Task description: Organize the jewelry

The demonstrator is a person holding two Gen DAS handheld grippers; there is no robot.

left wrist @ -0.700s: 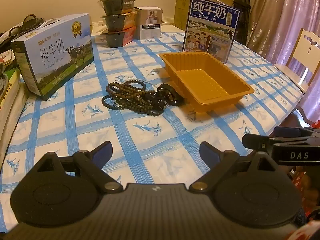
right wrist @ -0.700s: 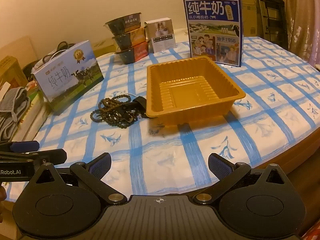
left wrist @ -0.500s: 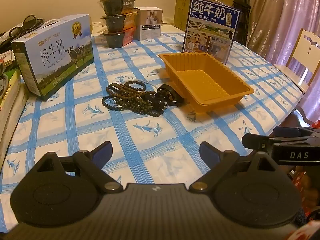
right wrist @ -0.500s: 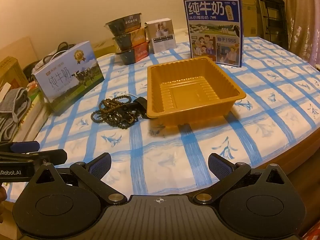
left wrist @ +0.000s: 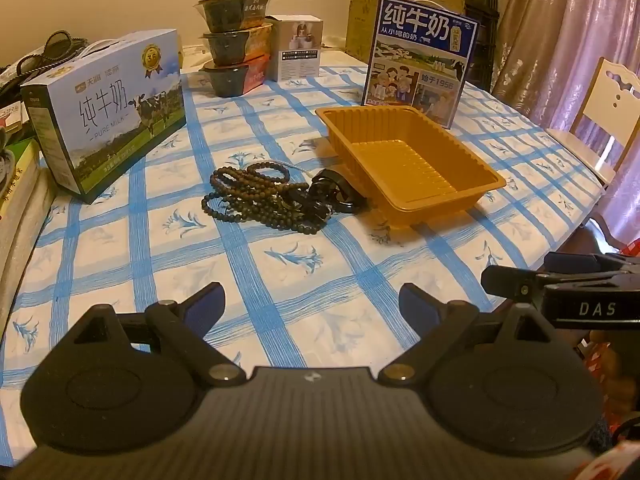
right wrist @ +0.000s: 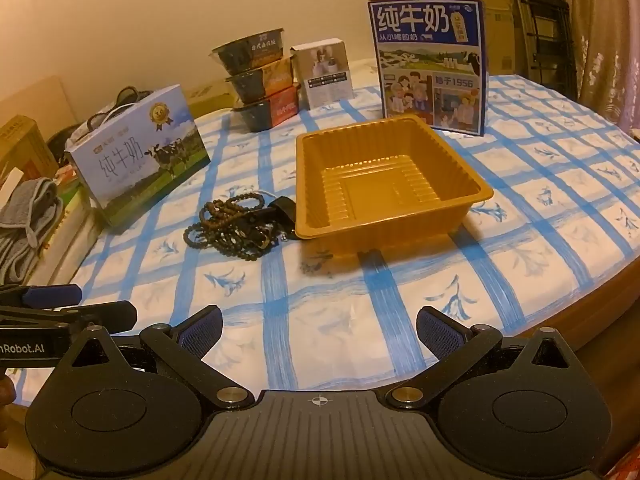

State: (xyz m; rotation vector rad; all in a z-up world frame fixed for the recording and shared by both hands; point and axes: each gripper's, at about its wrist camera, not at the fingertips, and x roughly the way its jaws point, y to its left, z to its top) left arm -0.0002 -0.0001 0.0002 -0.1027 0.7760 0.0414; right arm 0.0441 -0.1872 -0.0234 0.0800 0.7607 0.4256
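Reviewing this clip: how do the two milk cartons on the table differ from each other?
The pale milk carton lies on its long side at the table's left, angled; the dark blue milk carton stands upright behind the orange tray. The pale one shows cows on a green meadow, the blue one a cartoon family and "1956". The pale one sits apart from the bead jewelry, the blue one farther off, beyond the tray. Both carry the same three large Chinese characters.

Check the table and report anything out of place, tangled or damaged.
The bead bracelets lie in a tangled heap on the tablecloth, knotted up with a black band beside the orange tray, which holds nothing. Nothing looks spilled or broken.
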